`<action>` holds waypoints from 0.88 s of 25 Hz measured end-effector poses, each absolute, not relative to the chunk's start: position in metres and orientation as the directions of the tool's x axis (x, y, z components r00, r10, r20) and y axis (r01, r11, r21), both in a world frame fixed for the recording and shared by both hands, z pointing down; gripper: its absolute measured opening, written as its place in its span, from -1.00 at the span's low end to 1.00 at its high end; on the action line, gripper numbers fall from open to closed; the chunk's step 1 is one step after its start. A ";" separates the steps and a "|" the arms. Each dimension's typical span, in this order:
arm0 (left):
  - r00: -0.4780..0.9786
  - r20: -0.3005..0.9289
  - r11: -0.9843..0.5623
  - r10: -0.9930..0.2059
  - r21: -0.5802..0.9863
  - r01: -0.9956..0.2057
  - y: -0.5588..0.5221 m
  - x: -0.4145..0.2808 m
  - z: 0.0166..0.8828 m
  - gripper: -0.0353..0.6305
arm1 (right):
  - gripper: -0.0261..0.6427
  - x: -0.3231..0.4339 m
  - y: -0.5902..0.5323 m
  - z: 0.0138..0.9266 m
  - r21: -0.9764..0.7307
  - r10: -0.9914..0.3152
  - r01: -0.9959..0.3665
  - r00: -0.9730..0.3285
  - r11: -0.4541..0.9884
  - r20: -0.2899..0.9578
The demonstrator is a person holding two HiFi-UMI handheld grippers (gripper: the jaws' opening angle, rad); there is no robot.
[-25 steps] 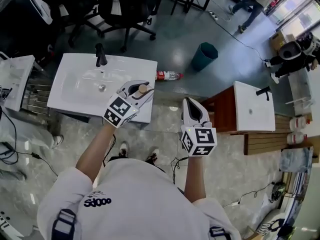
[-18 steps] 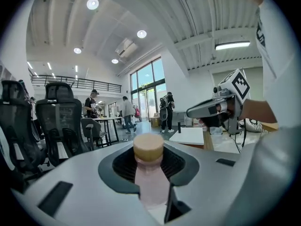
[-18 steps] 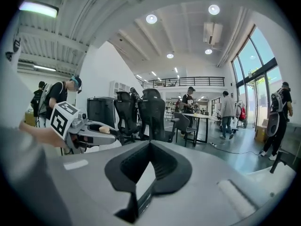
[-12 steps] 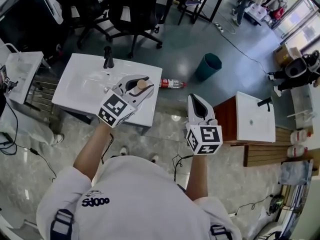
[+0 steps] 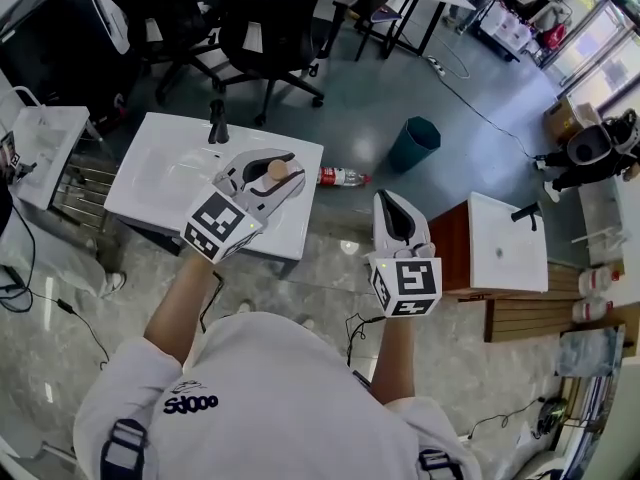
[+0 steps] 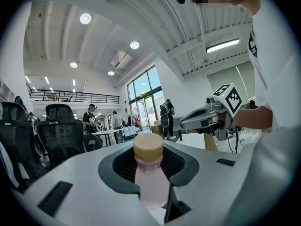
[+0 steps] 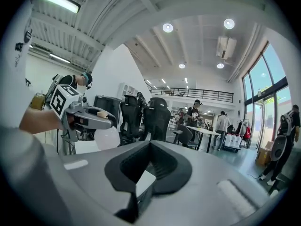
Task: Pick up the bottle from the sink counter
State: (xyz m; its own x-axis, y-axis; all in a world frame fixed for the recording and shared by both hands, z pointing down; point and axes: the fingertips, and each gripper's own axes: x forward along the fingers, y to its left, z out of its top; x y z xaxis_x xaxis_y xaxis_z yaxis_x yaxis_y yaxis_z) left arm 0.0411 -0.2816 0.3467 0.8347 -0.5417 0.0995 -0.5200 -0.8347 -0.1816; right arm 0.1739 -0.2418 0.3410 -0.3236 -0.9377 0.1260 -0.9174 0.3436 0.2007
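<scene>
A small bottle with a tan cap (image 5: 277, 169) and a pale pink body (image 6: 150, 182) stands between the jaws of my left gripper (image 5: 290, 173), which is shut on its neck. I hold it in the air over the right part of the white sink counter (image 5: 150, 183). In the right gripper view the bottle's round body (image 7: 107, 138) hangs under the left gripper (image 7: 106, 121). My right gripper (image 5: 388, 200) floats to the right of the counter, shut with nothing in it; the left gripper view shows it (image 6: 188, 121) alongside.
A black faucet (image 5: 217, 120) stands at the counter's far edge. A second bottle with a red label (image 5: 340, 176) lies on the floor beside the counter. A green bin (image 5: 414, 140), office chairs (image 5: 270, 28) and another sink on a wooden cabinet (image 5: 505, 243) stand around.
Both grippers have risen, the left one carrying the bottle up from the counter. Neither grip has changed.
</scene>
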 end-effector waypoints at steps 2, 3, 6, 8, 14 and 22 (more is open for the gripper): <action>0.834 0.092 -0.832 -0.544 -0.187 -0.522 -0.281 0.041 0.345 -0.55 | -0.89 0.175 -0.241 0.338 0.197 -0.939 -0.920 -0.321 0.340 0.119; 0.834 0.089 -0.831 -0.545 -0.189 -0.523 -0.280 0.041 0.344 -0.55 | -0.89 0.174 -0.240 0.336 0.192 -0.940 -0.921 -0.321 0.338 0.115; 0.836 0.084 -0.832 -0.542 -0.189 -0.521 -0.278 0.040 0.344 -0.55 | -0.89 0.173 -0.238 0.331 0.179 -0.940 -0.924 -0.323 0.338 0.105; 0.836 0.085 -0.833 -0.542 -0.189 -0.521 -0.279 0.040 0.343 -0.55 | -0.89 0.172 -0.239 0.330 0.178 -0.941 -0.924 -0.323 0.337 0.105; 0.833 0.095 -0.832 -0.545 -0.185 -0.523 -0.276 0.039 0.344 -0.55 | -0.89 0.171 -0.239 0.334 0.182 -0.935 -0.919 -0.329 0.349 0.133; 0.831 0.108 -0.832 -0.546 -0.182 -0.523 -0.276 0.034 0.350 -0.55 | -0.89 0.164 -0.241 0.344 0.176 -0.928 -0.915 -0.338 0.363 0.157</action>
State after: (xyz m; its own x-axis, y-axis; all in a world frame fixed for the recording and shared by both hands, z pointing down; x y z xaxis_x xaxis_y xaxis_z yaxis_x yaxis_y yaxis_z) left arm 0.0341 -0.2764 0.3504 0.8309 -0.5458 0.1079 -0.5231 -0.8325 -0.1825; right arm 0.1644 -0.2406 0.3439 -0.3375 -0.9281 0.1574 -0.9152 0.3627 0.1759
